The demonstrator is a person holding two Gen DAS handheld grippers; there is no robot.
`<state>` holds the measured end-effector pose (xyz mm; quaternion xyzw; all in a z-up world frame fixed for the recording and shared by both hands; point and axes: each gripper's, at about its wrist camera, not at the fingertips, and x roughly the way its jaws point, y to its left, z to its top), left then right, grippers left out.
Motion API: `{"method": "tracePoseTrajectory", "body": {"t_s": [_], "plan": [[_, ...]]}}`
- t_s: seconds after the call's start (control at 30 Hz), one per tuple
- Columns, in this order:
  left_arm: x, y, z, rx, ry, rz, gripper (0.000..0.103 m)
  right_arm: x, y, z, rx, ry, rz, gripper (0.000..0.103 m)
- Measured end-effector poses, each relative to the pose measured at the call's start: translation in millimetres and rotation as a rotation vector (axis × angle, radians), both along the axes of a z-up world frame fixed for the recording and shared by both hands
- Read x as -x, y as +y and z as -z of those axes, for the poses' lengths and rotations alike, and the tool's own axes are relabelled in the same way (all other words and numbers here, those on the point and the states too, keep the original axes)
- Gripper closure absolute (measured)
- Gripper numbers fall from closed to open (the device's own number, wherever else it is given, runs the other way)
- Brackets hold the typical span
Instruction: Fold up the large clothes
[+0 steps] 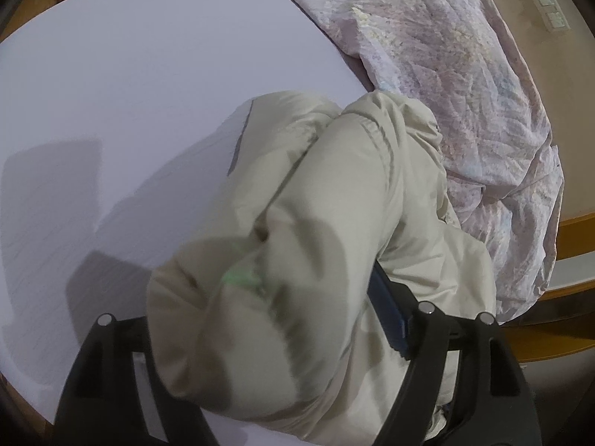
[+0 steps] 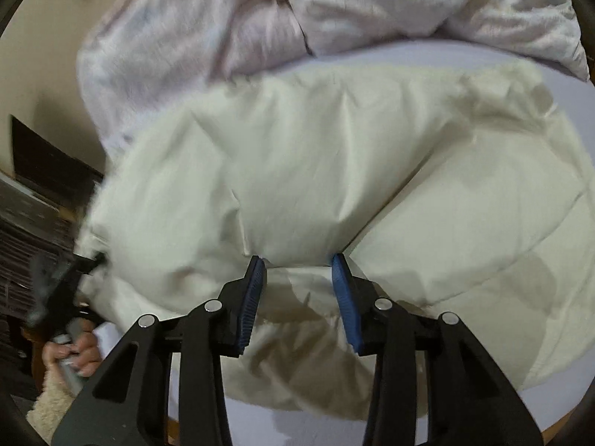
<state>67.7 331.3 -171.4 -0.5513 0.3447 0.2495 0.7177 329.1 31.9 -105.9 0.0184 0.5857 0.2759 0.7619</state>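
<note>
Your cream garment point(image 2: 334, 171) is bunched on the white desk point(image 1: 130, 93), with the pink floral bedding point(image 1: 465, 74) heaped just beyond it and touching its far edge.

Left gripper point(image 1: 275, 297): fingers stand wide apart. A thick roll of the garment runs up between them, away from the camera, toward the bedding. The blue pad of the right-side finger point(image 1: 386, 312) lies against the cloth; the left-side finger is hidden behind the fabric, so I can't tell if it touches. Reads as straddling, not clamped.

Right gripper point(image 2: 299, 297): fingers partly apart, nothing pinched. Their tips sit right at the near edge of a puffed fold, cloth in front of and below them. View is motion-blurred, so contact is unclear.

Key relation: in the right view the garment's long axis runs left to right, across the fingers' line, and the left gripper shows at its far-left end, your hand point(image 2: 74, 353) on the handle there. So the left owns that end; the right is nearer the middle and the right-hand stretch.

My read: for the next fold, take the right side with the right gripper. The cloth is bulky and slippery-looking, so bite deep.
</note>
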Motion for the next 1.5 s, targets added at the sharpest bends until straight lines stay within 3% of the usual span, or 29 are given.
{"method": "tracePoseTrajectory", "body": {"t_s": [0.07,0.17,0.23,0.3,0.43,0.63,0.8,1.03,1.17,1.37,1.5], "plan": [[-3,0,0,0.001,-0.005,0.001,0.029,-2,8,11,0.029,-0.014,-0.011,0.061],[-8,0,-7,-0.017,-0.017,0.003,0.041,-2,22,18,0.083,-0.055,-0.036,0.061],[-12,-1,-15,-0.041,-0.037,0.02,0.057,2,27,20,0.102,-0.081,-0.046,0.061],[-15,-2,-23,-0.057,-0.058,0.04,0.066,5,28,22,0.106,-0.098,-0.046,0.061],[-18,-6,-42,-0.081,-0.11,0.068,0.072,7,29,23,0.106,-0.107,-0.049,0.061],[-31,-24,-87,-0.145,-0.254,0.157,0.074,14,35,23,0.15,-0.136,-0.071,0.061],[-55,-60,-137,-0.228,-0.386,0.309,0.074,19,42,22,0.148,-0.133,-0.072,0.061],[-95,-118,-174,-0.239,-0.508,0.504,0.074,18,37,19,0.113,-0.106,-0.072,0.062],[-120,-151,-178,-0.213,-0.531,0.592,0.072,13,32,18,0.086,-0.089,-0.08,0.062],[-146,-186,-187,-0.239,-0.511,0.654,0.07,10,-3,4,-0.01,-0.022,-0.081,0.062],[-155,-194,-186,-0.236,-0.503,0.666,0.069,23,-47,-18,-0.055,-0.077,-0.062,0.062]]}}
